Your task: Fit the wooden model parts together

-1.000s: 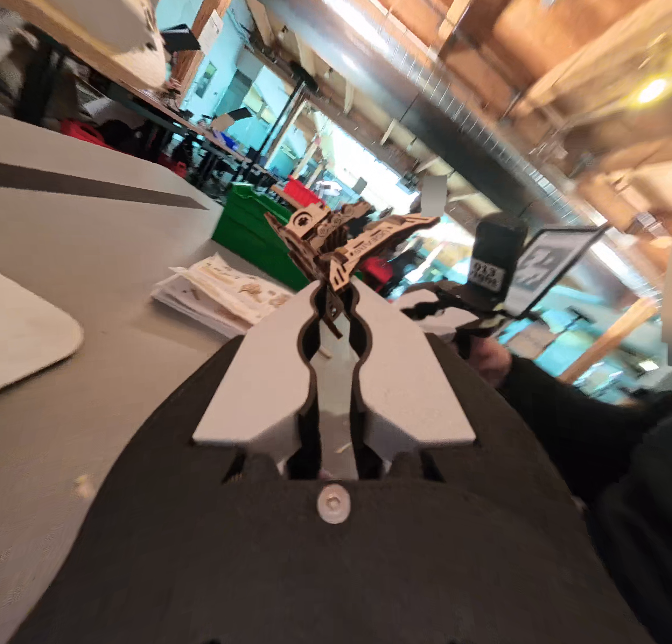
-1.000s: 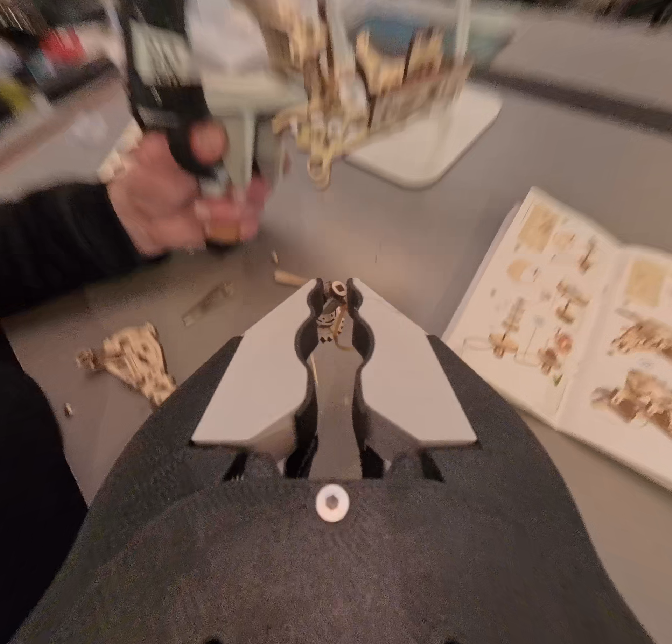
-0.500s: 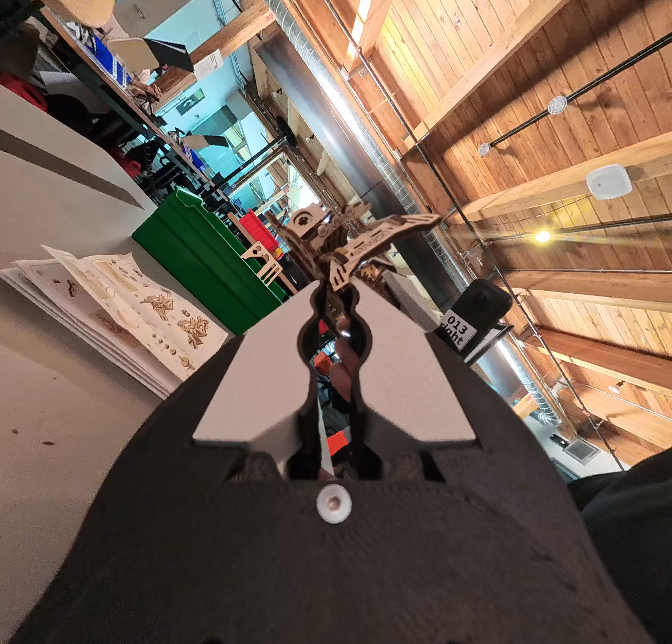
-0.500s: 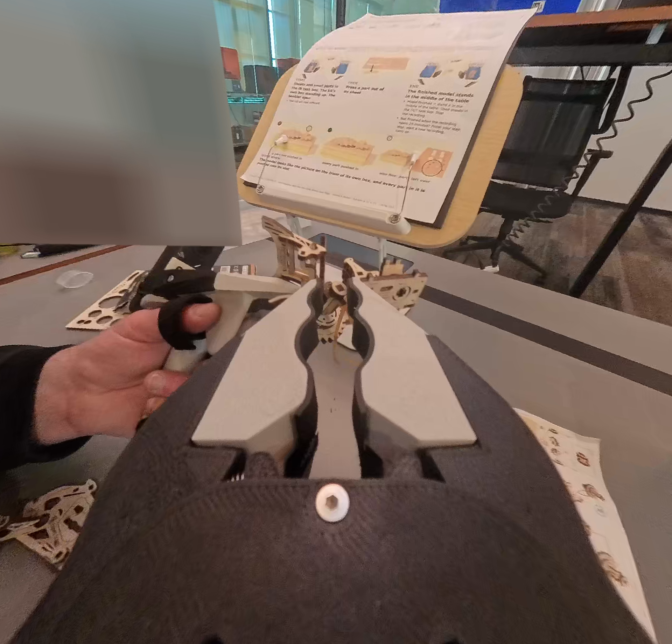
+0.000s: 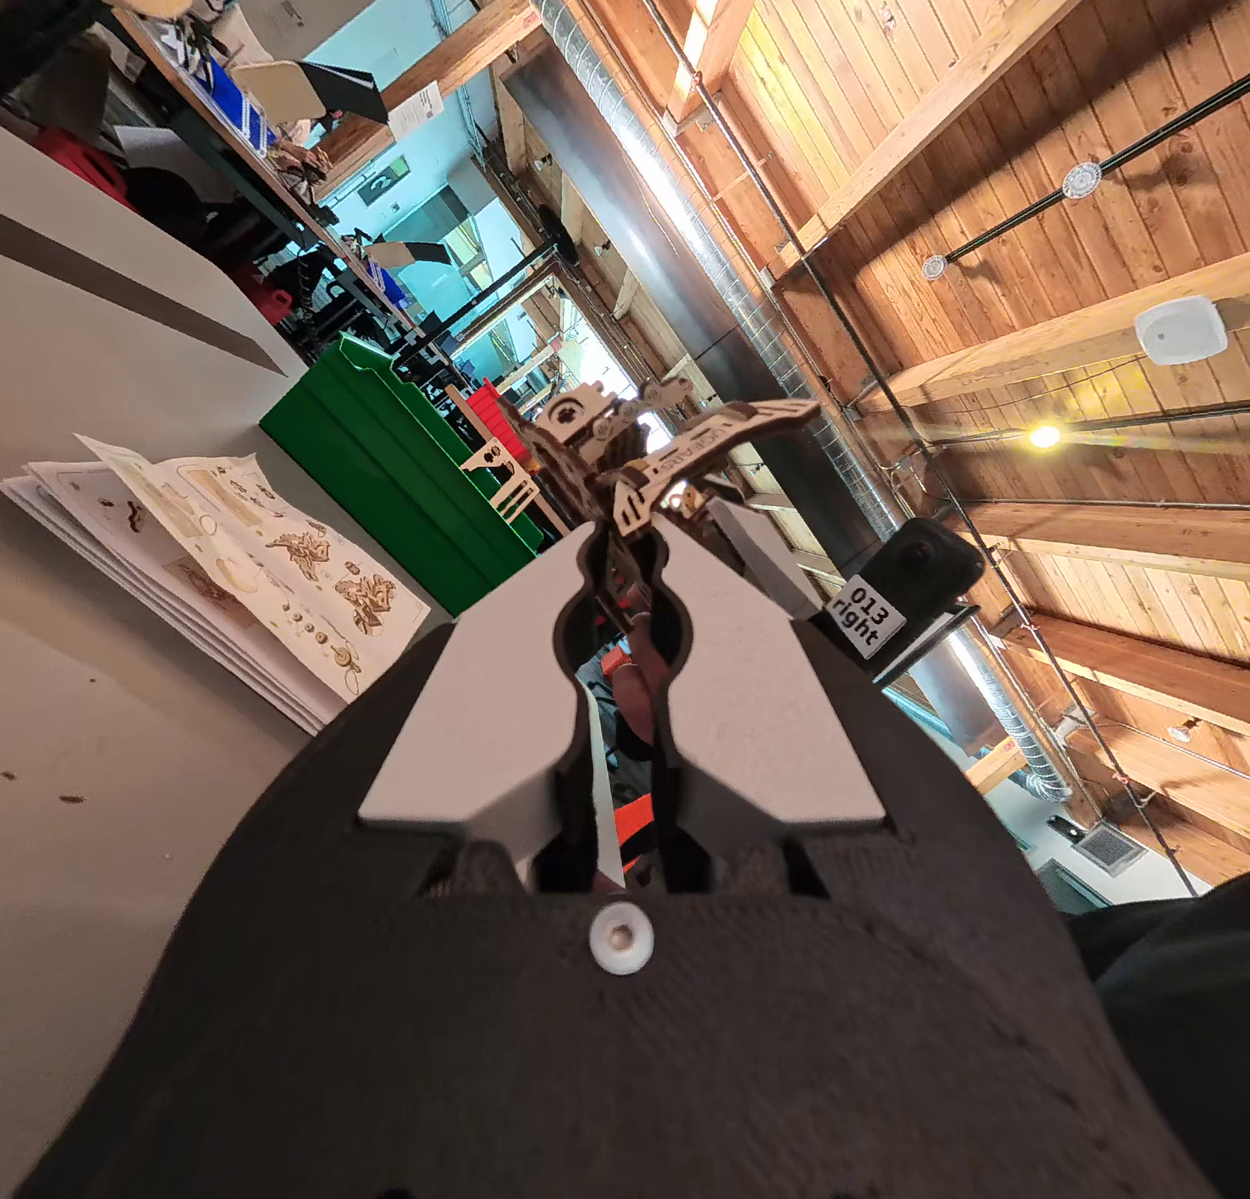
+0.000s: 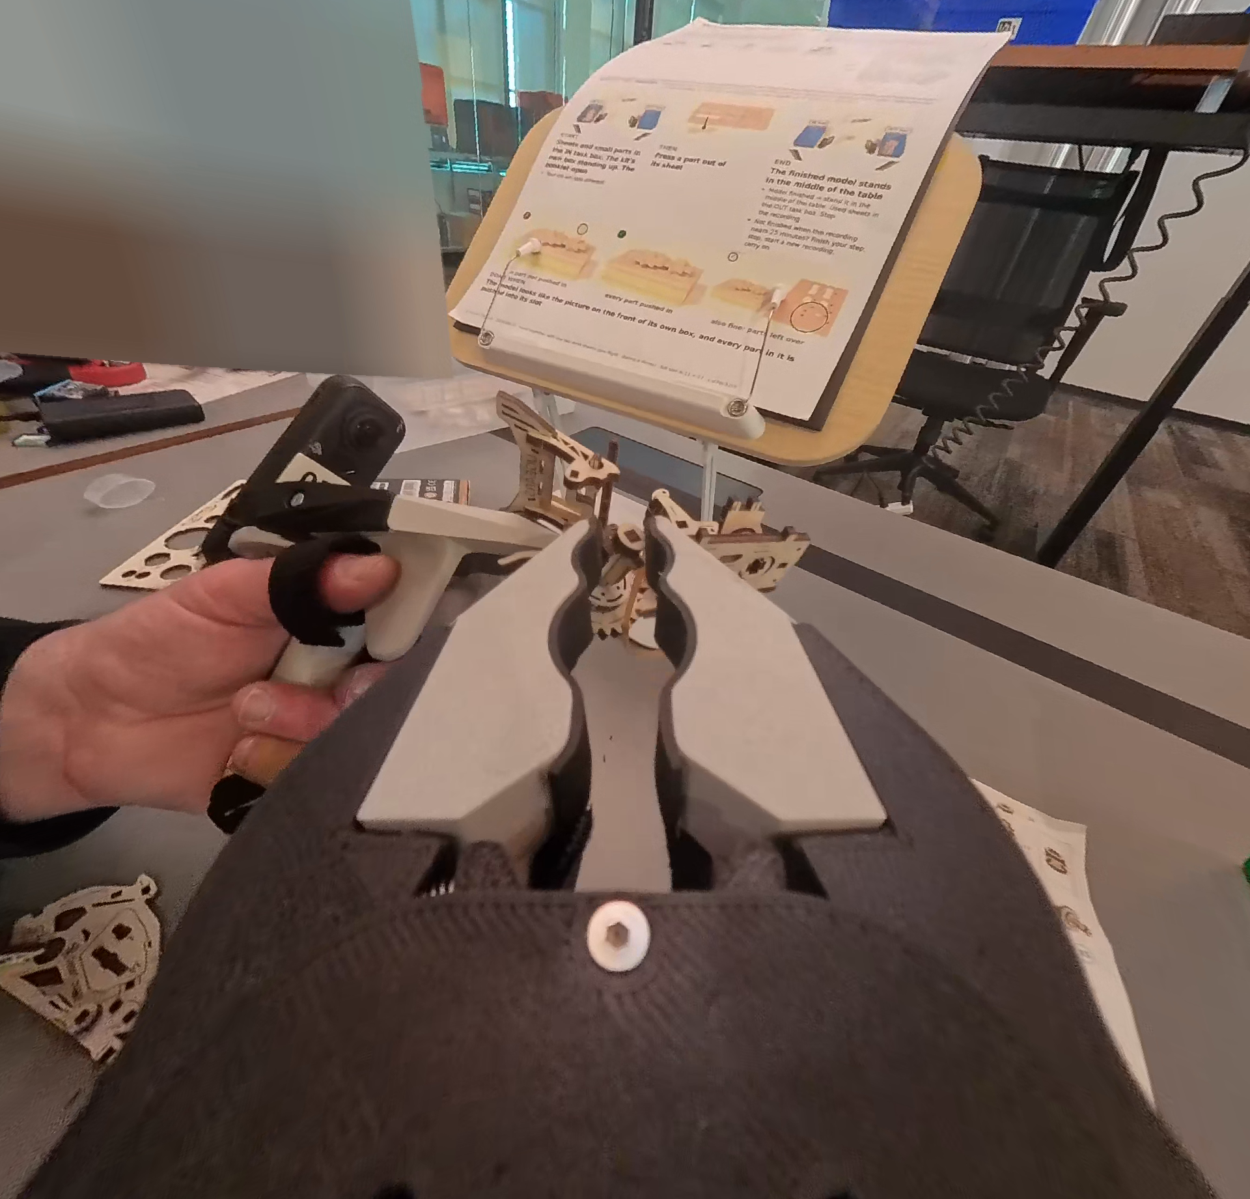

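Observation:
My left gripper [image 5: 623, 532] is shut on the lower edge of a partly built wooden model [image 5: 649, 456] and holds it up in the air, tilted toward the ceiling. In the right wrist view the left gripper [image 6: 541, 536] comes in from the left, held by a hand [image 6: 169, 679], with the model [image 6: 551, 483] at its tips. My right gripper [image 6: 621, 532] is shut on a small wooden gear part [image 6: 619, 568] and holds it right against the model's middle. The right gripper's finger [image 5: 757, 551] shows beside the model in the left wrist view.
An instruction sheet on a wooden stand [image 6: 710, 219] stands behind the model. An open booklet [image 5: 223, 557] and a green bin [image 5: 392, 463] lie to the left on the grey table [image 5: 101, 794]. Punched wooden sheets [image 6: 81, 963] [image 6: 162, 557] lie at the left. My left and right fingertips are right by each other.
Both grippers rose from the table and tilted up. The right gripper carried its gear part to the model held by the left. Over the last half second little has moved.

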Action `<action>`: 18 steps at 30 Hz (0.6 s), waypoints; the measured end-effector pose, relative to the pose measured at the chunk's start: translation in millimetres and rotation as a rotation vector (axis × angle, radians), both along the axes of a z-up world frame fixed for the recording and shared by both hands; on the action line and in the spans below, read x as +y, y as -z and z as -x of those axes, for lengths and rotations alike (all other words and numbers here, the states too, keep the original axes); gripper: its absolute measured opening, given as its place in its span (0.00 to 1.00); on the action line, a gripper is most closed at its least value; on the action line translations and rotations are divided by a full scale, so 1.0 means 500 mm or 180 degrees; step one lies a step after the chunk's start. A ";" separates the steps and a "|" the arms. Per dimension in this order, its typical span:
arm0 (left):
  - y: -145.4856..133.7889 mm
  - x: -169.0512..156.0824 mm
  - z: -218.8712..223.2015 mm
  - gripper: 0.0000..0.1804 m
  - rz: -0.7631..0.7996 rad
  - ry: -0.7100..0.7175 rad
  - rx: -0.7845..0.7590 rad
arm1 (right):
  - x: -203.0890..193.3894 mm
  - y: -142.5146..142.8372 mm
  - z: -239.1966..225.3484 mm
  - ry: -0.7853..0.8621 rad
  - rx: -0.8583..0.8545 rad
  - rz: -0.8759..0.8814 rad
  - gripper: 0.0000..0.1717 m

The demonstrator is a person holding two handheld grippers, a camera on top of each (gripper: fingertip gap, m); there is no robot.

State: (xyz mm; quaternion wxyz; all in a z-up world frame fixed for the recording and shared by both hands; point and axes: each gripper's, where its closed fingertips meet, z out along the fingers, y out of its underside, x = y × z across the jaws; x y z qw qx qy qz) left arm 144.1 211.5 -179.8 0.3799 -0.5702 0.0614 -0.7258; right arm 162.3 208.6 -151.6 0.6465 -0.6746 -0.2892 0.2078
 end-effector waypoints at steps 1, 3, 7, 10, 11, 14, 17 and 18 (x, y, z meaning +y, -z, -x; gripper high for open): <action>0.000 0.002 0.002 0.03 0.0012 -0.0018 -0.0011 | -0.001 0.000 -0.002 0.0000 -0.0012 0.0003 0.06; 0.000 0.004 0.004 0.03 0.0013 -0.0033 0.0003 | -0.002 0.002 -0.002 -0.0019 0.0000 0.0024 0.06; 0.001 0.002 0.002 0.03 0.0004 -0.0053 0.0037 | -0.006 0.009 0.005 -0.0080 0.0020 0.0064 0.06; 0.001 0.004 0.004 0.03 -0.0009 -0.0091 0.0065 | -0.007 0.015 0.006 -0.0075 -0.0012 0.0068 0.05; 0.001 0.005 0.006 0.03 -0.0013 -0.0095 0.0061 | -0.007 0.015 0.005 -0.0076 0.0014 0.0085 0.06; 0.001 0.007 0.008 0.03 -0.0041 -0.0128 0.0096 | -0.008 0.013 0.004 -0.0082 0.0067 0.0087 0.06; 0.004 0.006 0.006 0.03 -0.0020 -0.0119 0.0112 | -0.015 0.003 0.011 -0.0110 0.0059 -0.0027 0.06; 0.006 0.005 0.004 0.03 0.0004 -0.0101 0.0106 | -0.015 -0.004 0.010 -0.0065 0.0039 -0.0111 0.06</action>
